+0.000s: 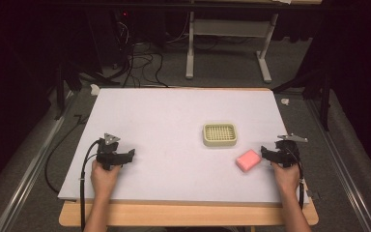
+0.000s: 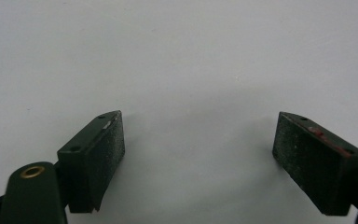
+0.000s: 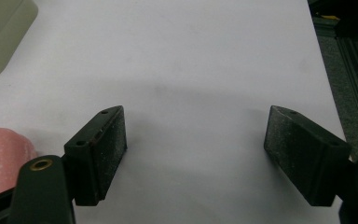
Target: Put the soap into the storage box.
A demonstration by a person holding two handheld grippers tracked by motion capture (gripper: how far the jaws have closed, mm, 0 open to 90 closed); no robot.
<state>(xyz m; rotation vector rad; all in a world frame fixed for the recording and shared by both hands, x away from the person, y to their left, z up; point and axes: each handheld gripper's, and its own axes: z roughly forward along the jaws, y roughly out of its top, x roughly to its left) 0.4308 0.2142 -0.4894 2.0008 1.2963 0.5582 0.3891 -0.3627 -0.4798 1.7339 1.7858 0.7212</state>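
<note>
Tabletop [image 1: 174,125], white and wide, is seen from the high view, with a pink soap bar [image 1: 248,160] lying near the right edge and a beige slotted soap dish [image 1: 220,134] set just beyond it, a little to the left and apart from it. The right claw [image 1: 265,153] is held just right of the soap bar, not touching it; the left claw [image 1: 129,155] is held well apart at the near left.

In the left gripper view, the left claw [image 2: 199,140] is shown spread apart over bare tabletop [image 2: 177,51], with nothing between the pads.

In the right gripper view, the right claw [image 3: 196,140] is shown apart and empty; the soap bar [image 3: 2,156] lies outside its left jaw, and a corner of the soap dish [image 3: 2,35] is seen at the far left.
</note>
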